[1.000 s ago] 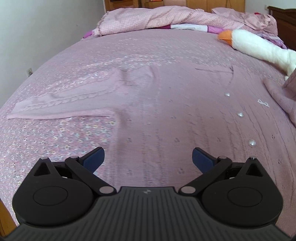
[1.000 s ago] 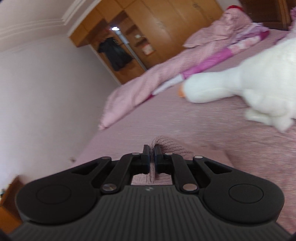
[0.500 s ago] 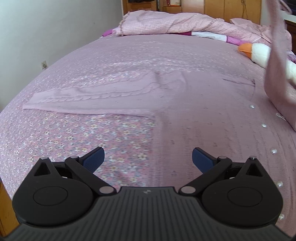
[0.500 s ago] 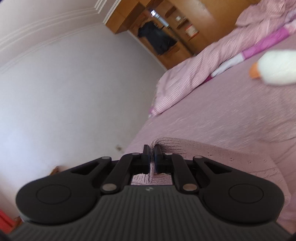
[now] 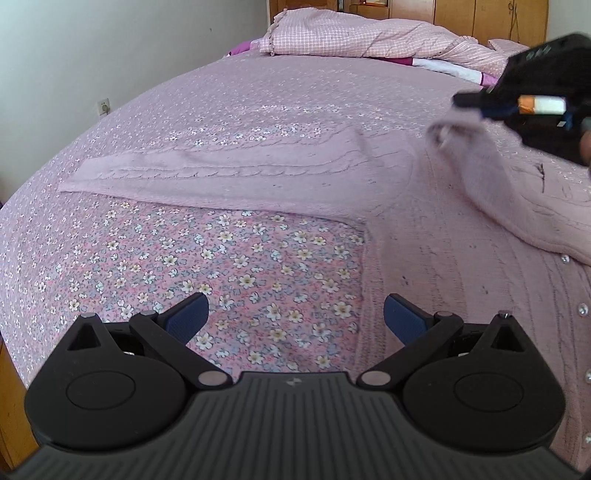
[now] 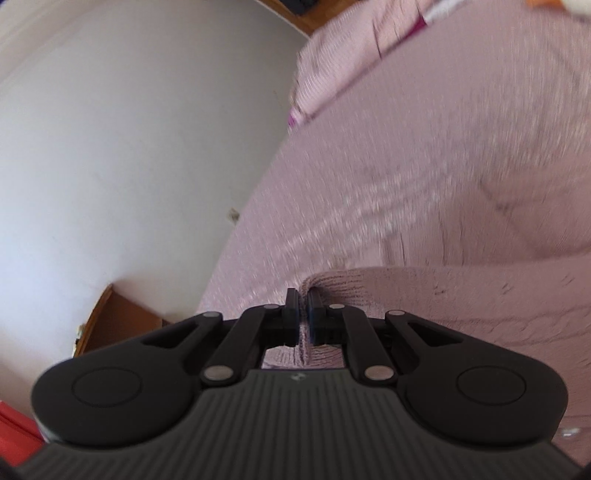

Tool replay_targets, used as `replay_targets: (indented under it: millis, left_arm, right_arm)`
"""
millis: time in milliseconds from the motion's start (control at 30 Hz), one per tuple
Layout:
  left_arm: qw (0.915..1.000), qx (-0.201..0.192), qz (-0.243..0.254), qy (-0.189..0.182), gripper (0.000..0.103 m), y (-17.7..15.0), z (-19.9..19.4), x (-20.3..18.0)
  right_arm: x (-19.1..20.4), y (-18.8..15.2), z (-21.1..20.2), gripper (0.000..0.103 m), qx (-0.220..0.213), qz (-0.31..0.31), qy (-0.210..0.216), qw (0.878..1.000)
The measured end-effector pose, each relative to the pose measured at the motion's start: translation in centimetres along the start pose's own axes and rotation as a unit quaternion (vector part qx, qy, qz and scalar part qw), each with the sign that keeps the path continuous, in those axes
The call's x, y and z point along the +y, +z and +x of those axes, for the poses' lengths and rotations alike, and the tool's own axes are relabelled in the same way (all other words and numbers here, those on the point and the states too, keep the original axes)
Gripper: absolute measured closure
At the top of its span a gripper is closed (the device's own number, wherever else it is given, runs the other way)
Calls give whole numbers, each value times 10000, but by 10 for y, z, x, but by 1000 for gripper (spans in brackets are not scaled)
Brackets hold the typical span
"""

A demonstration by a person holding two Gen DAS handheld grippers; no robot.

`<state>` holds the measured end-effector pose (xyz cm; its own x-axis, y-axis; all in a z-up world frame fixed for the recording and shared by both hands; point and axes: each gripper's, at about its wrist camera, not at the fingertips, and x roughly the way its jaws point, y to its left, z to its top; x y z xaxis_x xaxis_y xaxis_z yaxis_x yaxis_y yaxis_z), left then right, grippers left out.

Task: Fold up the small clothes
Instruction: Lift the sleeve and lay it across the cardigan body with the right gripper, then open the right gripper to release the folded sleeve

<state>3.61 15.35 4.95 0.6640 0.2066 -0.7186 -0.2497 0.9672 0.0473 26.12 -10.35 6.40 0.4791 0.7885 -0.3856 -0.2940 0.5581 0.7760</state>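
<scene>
A pink knit cardigan (image 5: 436, 236) lies flat on the bed, with small pearl buttons down its front at the right. Its left sleeve (image 5: 221, 173) stretches out to the left. My left gripper (image 5: 295, 317) is open and empty, low over the bedspread at the cardigan's left side edge. My right gripper (image 6: 303, 314) is shut on the cuff of the right sleeve (image 6: 461, 295). In the left wrist view the right gripper (image 5: 461, 101) holds that sleeve (image 5: 491, 177) lifted and drawn leftward over the cardigan's body.
The floral pink bedspread (image 5: 221, 266) covers the bed. A crumpled checked quilt (image 5: 369, 37) lies at the head. A white wall (image 5: 92, 55) runs along the left, with a wooden bedside unit (image 6: 110, 325) below. Wooden wardrobes (image 5: 480, 14) stand behind.
My right gripper has carried the right sleeve up and leftward over the cardigan's body. My left gripper has shifted left, from over the cardigan to over its side edge, still open.
</scene>
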Motion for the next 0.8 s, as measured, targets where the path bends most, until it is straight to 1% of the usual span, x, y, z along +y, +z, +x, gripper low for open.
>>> replay_targets:
  millis: [33,100,200,267,333,367,533,633,733,767,800]
  left_arm:
    - [10000,-1,1,-1,0,1,1,0]
    - [10000,-14,3,-14,0,4,3,0]
    - [9999,-104,23,-97,0,13,6,-1]
    - [9997,-179,41,-155,0,20,9,-3]
    - [9995,-232,42,-230,0,28,13,-7]
    - [9992,-261,38,-293,0,33,15,-10]
    - [9974,-373,144,-606,0,59,31,-29]
    - [9964,-344,176,-748,5,72,44,-41]
    - [9967,-291,171,-744,5,82,57,-51]
    - [9969,-275,187,-720,5,85,61,-54]
    - [9970,-266,205,-699,5,88,65,-56]
  right_arm:
    - [0,-4,6,92,72,32,-5,10000]
    - [-3,-8,15,92,146,80,-83,9998]
    - [-2,-9,17,92,176,-52,-256,9995]
    - [-3,-9,11,92,205,-141,-322,9992]
    - [-8,-9,-3,91,153,-190,-355,9991]
    - [-12,-8,-10,91,114,-229,-450,9987]
    - [-41,-4,-62,91,-236,-534,-1225,9908]
    - [-65,4,-96,91,-411,-428,-1611,9851]
    - [-86,9,-128,90,-597,-350,-1974,9779]
    - [-93,11,-139,80,-669,-350,-2128,9742]
    - [-99,11,-149,53,-769,-378,-2265,9702]
